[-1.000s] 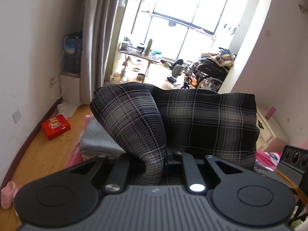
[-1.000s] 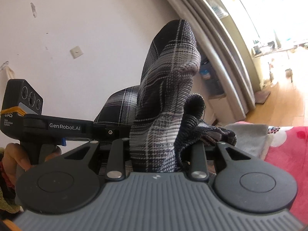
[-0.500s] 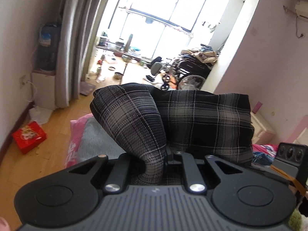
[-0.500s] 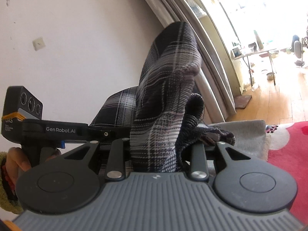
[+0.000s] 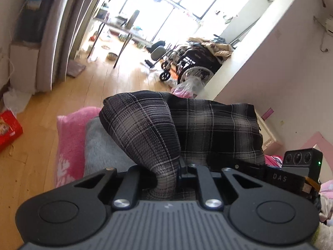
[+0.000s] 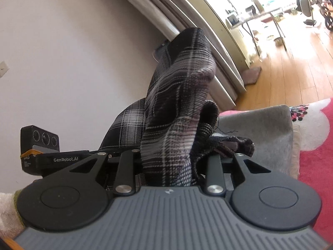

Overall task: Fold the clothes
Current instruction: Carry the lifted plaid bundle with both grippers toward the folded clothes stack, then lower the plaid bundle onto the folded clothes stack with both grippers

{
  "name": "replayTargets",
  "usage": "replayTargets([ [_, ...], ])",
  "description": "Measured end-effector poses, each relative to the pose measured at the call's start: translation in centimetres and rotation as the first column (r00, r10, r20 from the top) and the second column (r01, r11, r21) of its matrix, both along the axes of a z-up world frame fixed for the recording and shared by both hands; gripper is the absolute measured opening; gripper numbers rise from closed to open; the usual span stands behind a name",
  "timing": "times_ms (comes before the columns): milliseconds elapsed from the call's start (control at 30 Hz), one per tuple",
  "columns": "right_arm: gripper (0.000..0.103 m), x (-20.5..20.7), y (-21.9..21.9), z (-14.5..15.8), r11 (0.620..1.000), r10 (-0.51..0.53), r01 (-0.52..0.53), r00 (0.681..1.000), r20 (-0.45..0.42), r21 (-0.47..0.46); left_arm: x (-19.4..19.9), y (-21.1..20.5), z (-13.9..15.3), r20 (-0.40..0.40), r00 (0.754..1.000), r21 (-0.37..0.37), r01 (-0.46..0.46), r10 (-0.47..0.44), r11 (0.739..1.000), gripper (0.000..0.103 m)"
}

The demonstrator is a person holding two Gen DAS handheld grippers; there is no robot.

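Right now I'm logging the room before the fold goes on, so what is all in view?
plaid garment: one, black and grey, clamped by both claws
grey folded cloth: one, under the garment
pink blanket: one, beneath the grey cloth
red box: one, on the floor at left
wheelchair: one, dark, near the window
curtain: one, grey, left wall
left claw: shut on the garment
right claw: shut on the garment

The left wrist camera sits just behind its own fingers and looks slightly downward across the wooden floor point(image 5: 68, 95) toward the bright window point(image 5: 166, 2). The right wrist camera looks, equally close, toward a plain wall point(image 6: 62, 52). Both share the plaid cloth point(image 5: 187, 129), the grey blanket point(image 6: 260, 131), the curtain point(image 6: 187, 20) and the other gripper's camera block.
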State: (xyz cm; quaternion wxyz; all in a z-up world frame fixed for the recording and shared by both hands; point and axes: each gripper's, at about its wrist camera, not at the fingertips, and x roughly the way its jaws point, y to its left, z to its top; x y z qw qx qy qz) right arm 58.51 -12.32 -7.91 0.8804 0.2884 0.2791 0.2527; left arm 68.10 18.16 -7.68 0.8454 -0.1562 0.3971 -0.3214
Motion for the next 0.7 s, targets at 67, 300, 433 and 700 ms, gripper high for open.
replayTargets([
  [67, 0.029, 1.2, -0.4, -0.9, 1.0, -0.005, 0.005, 1.0, -0.023, 0.018, 1.3, 0.0, -0.8, -0.009, 1.0, -0.003, 0.011, -0.011, 1.0, 0.015],
  [300, 0.029, 4.4, -2.0, -3.1, 0.997, 0.0, 0.005, 0.998, -0.058, 0.074, 4.4, 0.1, -2.4, -0.011, 0.999, -0.027, 0.04, -0.04, 0.999, 0.015],
  [433, 0.032, 6.0, -2.7, -4.3, 0.997, 0.01, -0.007, 0.999, -0.039, 0.074, 6.6, -0.4, -4.1, -0.044, 0.998, -0.044, 0.044, -0.046, 0.998, 0.024],
  [700, 0.044, 8.8, -7.0, -11.3, 0.928, 0.012, 0.076, 0.973, -0.232, 0.364, 9.1, 1.1, -9.0, -0.214, 0.974, -0.139, -0.104, 0.072, 0.985, 0.042],
])
